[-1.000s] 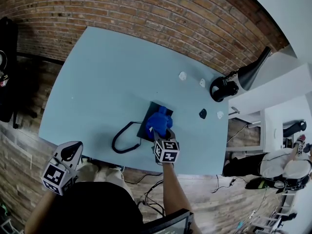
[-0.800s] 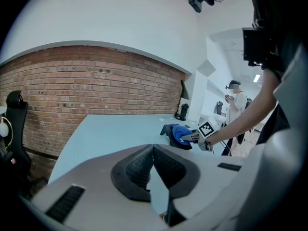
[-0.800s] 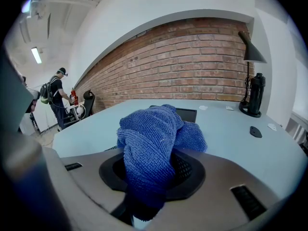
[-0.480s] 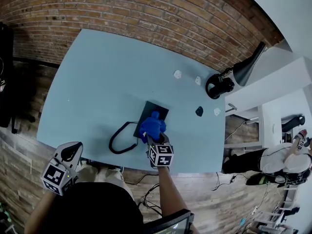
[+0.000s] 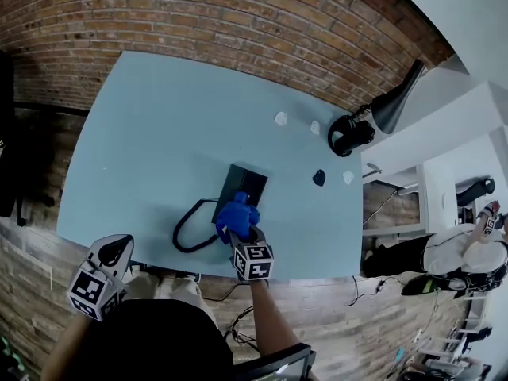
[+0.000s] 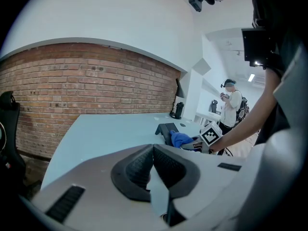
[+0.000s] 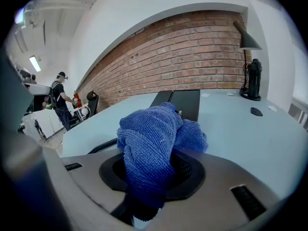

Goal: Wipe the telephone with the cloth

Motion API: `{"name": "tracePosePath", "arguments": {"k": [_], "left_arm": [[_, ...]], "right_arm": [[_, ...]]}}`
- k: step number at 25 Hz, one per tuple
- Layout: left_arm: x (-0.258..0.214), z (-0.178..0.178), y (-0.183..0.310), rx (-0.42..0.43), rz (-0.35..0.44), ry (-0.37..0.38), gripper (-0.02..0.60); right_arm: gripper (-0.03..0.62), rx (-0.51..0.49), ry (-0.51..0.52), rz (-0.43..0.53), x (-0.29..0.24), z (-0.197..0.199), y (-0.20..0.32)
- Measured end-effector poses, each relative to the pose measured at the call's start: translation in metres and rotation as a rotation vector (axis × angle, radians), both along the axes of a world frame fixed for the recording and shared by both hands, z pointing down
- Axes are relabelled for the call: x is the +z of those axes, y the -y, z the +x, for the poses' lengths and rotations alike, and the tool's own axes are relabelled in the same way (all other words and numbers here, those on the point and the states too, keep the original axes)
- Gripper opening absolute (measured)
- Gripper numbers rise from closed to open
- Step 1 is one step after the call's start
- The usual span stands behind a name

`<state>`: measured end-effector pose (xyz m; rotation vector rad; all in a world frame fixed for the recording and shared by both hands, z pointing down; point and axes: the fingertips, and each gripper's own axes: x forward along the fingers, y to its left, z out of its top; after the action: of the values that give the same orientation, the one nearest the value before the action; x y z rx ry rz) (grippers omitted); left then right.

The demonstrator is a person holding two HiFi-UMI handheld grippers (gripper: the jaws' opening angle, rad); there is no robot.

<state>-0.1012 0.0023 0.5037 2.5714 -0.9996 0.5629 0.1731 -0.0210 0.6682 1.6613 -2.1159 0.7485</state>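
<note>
A black telephone (image 5: 246, 182) lies on the light blue table (image 5: 159, 133), and its cord (image 5: 189, 230) loops toward the near edge. My right gripper (image 5: 242, 233) is shut on a bunched blue cloth (image 5: 236, 216), which rests on the near end of the telephone. In the right gripper view the cloth (image 7: 150, 138) fills the jaws and hides the fingertips, with the telephone (image 7: 182, 102) just beyond. My left gripper (image 5: 116, 249) is held off the table's near left corner, its jaws shut on nothing. From the left gripper view the telephone (image 6: 166, 128) and cloth (image 6: 181, 138) sit far off.
A black desk lamp (image 5: 394, 100) with a round black base (image 5: 348, 136) stands at the table's far right corner. Small white bits (image 5: 280, 118) and a small black object (image 5: 318, 178) lie near it. A brick wall (image 5: 238, 22) runs behind the table, and a person (image 5: 464, 256) stands at the right.
My right gripper has drawn the cloth along the telephone toward its near end, closer to the table's front edge. The left gripper has stayed where it was.
</note>
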Motion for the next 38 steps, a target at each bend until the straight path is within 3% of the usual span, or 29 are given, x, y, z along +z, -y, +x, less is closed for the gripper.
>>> {"name": "tracePosePath", "arguments": {"k": [16,19,23,26,31,34,36,38], "left_arm": [[0.005,-0.007,0.001,-0.01,-0.016,0.009,-0.005],[0.007,-0.012,0.0,-0.011,-0.019,0.016,-0.003],[0.006,-0.014,0.002,-0.026,-0.019,0.011,-0.004],[0.006,-0.017,0.001,-0.031,-0.022,0.008,-0.003],[0.005,-0.019,0.004,-0.039,-0.015,0.006,-0.004],[0.004,-0.021,0.002,-0.049,-0.017,0.007,-0.004],[0.003,-0.023,0.002,-0.056,-0.017,0.004,-0.004],[0.001,-0.024,0.002,-0.065,-0.015,0.006,-0.003]], "right_arm": [[0.149,0.031,0.077,-0.06,0.007,-0.003,-0.011],[0.149,0.019,0.11,-0.118,0.011,-0.008,-0.014],[0.149,-0.113,0.204,-0.37,0.031,-0.033,-0.046],[0.149,-0.21,0.242,-0.467,0.027,-0.042,-0.064],[0.15,-0.555,0.458,-0.587,-0.034,-0.078,-0.068],[0.15,-0.67,0.363,-0.556,-0.067,-0.071,-0.041],[0.152,-0.639,0.246,-0.464,-0.085,-0.057,-0.003],[0.152,-0.551,0.134,-0.301,-0.109,-0.04,0.043]]}}
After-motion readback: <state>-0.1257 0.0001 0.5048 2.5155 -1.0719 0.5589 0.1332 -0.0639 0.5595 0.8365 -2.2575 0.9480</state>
